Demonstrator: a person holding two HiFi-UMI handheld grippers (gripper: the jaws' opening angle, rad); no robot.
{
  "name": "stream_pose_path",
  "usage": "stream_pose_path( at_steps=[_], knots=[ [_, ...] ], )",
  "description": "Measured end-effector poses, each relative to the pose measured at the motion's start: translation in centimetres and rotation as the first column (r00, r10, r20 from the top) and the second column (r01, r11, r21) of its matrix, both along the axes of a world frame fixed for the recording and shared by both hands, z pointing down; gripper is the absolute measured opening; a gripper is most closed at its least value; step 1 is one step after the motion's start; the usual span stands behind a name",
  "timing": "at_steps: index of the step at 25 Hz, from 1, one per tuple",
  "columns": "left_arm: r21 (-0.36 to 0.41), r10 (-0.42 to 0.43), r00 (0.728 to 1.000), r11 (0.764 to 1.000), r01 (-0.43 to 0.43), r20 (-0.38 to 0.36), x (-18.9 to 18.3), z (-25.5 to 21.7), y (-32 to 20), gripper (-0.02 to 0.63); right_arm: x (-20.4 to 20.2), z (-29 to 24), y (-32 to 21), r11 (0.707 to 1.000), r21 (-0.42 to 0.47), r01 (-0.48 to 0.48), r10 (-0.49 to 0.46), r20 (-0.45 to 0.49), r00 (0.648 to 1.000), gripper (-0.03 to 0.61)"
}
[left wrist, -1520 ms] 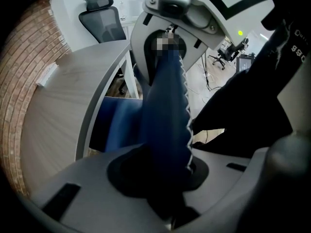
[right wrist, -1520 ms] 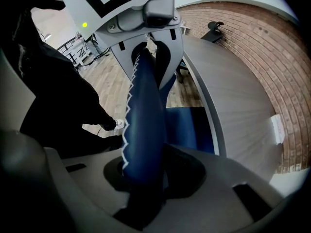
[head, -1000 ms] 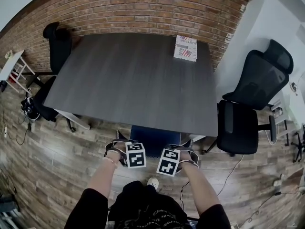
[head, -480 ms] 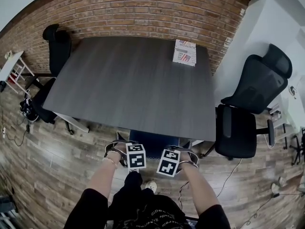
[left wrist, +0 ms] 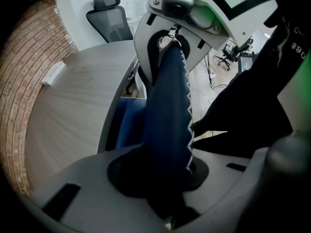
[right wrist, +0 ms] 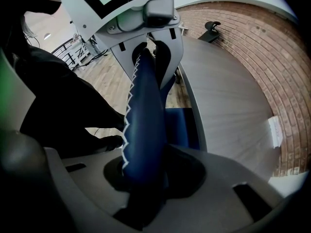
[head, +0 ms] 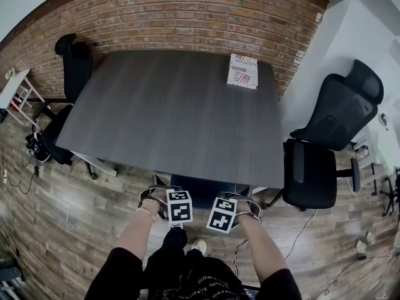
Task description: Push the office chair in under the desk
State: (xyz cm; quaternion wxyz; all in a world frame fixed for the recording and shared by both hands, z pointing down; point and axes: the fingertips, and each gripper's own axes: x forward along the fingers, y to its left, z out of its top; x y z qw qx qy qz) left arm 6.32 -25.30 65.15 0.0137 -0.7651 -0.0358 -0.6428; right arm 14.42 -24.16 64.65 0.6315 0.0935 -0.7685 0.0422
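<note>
The blue office chair [head: 203,191] stands at the near edge of the dark grey desk [head: 175,105], with most of it hidden under the top. My left gripper [head: 167,200] and right gripper [head: 240,207] sit side by side on the top edge of its backrest, pointing down. In the left gripper view the blue backrest [left wrist: 167,130], with its white zigzag stitching, fills the gap of the left gripper [left wrist: 170,50], and the jaws are clamped on it. The right gripper [right wrist: 148,57] is clamped on the same backrest [right wrist: 143,125].
A black mesh office chair [head: 325,142] stands right of the desk and another black chair [head: 72,67] at its far left corner. A printed booklet [head: 242,72] lies on the desk's far right corner. Brick wall behind, a white rack [head: 15,89] at left, cables [head: 300,230] on the floor.
Both grippers keep their hold on the backrest and have barely moved. A slightly narrower strip of blue chair shows in front of the desk edge, and the person's leg has come forward.
</note>
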Motion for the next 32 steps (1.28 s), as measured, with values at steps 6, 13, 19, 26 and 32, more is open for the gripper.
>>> stream_pose_path(
  at_steps=[6,13,19,26,32],
  knots=[
    [0.000,0.006,1.000,1.000,-0.006,-0.004,0.1,-0.2,-0.6,0.098,0.0,-0.2,-0.7,1.000,0.007,-0.006,0.006,0.002,1.000,0.092],
    [0.015,0.009,1.000,1.000,-0.008,-0.006,0.4,0.3,-0.8,0.098,0.4,0.3,-0.8,1.000,0.013,-0.010,0.010,-0.012,1.000,0.092],
    [0.013,0.021,1.000,1.000,-0.021,-0.007,0.8,0.5,-0.8,0.098,0.8,0.6,-0.8,1.000,0.010,-0.005,0.005,-0.015,1.000,0.092],
    [0.026,0.019,1.000,0.999,-0.019,-0.005,0.5,0.6,-1.6,0.098,0.4,0.6,-1.5,1.000,0.021,-0.014,0.014,-0.012,1.000,0.092],
    [0.020,0.029,1.000,0.999,-0.029,-0.006,0.5,0.6,-2.0,0.098,0.5,0.7,-1.8,1.000,0.018,-0.009,0.010,-0.013,1.000,0.092]
  ],
)
